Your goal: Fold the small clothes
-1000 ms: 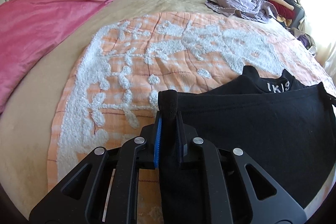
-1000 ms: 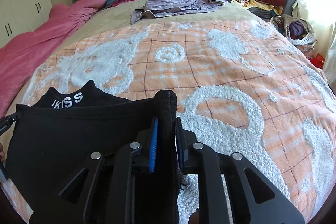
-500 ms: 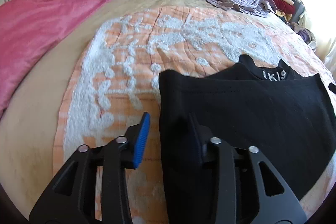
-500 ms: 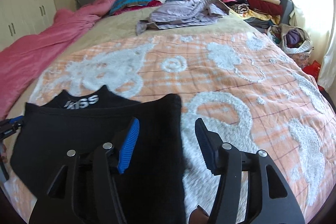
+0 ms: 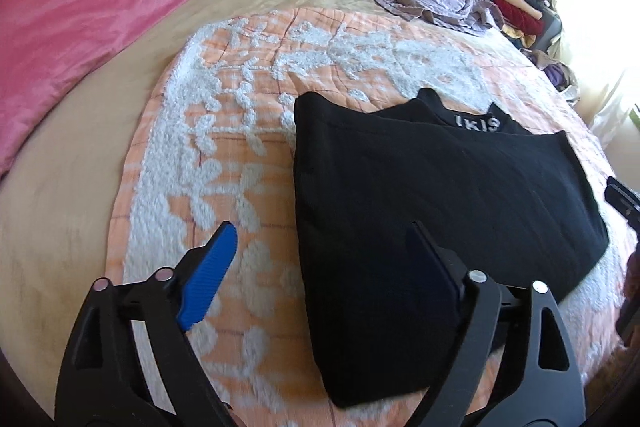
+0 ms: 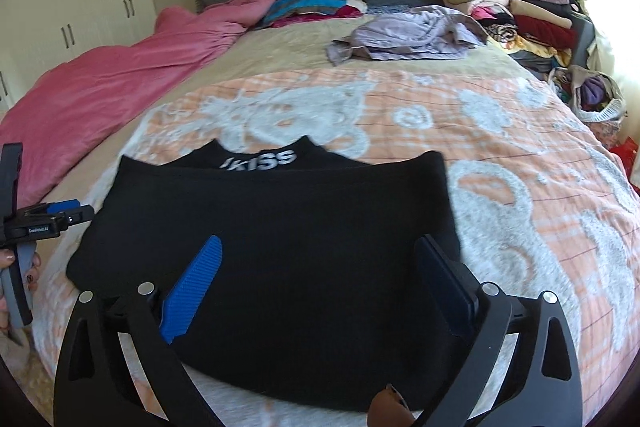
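A black garment [image 5: 432, 195] with white lettering at its collar lies folded flat on the orange-and-white blanket [image 5: 248, 99]. It also shows in the right wrist view [image 6: 280, 227]. My left gripper [image 5: 320, 239] is open and empty, hovering above the garment's left edge. My right gripper [image 6: 320, 263] is open and empty above the garment's near right part. The left gripper also shows at the left edge of the right wrist view [image 6: 44, 219], beside the garment.
A pink duvet [image 5: 80, 11] covers the bed's left side. A crumpled lilac garment [image 6: 412, 35] lies at the far side. Stacked folded clothes [image 6: 520, 11] and a bag of clothes [image 6: 592, 99] stand at the right. A white wardrobe [image 6: 80, 7] is at the left.
Both grippers opened and let go of the black garment's folded edge, then drew back and up. The garment now lies flat on the blanket.
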### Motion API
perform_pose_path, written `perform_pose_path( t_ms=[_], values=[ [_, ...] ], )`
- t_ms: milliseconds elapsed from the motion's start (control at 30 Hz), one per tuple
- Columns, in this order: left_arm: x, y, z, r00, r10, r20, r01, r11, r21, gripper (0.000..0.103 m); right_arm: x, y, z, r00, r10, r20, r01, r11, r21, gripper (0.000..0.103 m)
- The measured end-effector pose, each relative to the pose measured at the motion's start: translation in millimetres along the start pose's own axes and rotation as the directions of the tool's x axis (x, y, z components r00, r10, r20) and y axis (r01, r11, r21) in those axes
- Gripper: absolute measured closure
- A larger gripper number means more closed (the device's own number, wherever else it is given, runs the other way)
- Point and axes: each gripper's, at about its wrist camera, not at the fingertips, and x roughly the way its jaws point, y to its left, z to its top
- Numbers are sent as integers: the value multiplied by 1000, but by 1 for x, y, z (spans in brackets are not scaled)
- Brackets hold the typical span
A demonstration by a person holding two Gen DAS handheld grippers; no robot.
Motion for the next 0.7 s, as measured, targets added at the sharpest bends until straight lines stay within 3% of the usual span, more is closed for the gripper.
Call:
perform_pose_path(
  t_ms=[200,467,700],
  values=[
    [-14,3,-8,1000,-17,9,17,1000,-2,10,-9,30,-11,999,42,8,-41,998,-43,5],
    [-29,21,-11,999,-16,31,17,999,-38,10,-16,78,-21,996,87,4,-85,987,-138,5],
    [-37,46,-10,998,32,44,-29,997,-73,10,-12,115,-26,993,116,-1,-114,971,-212,5]
  ],
)
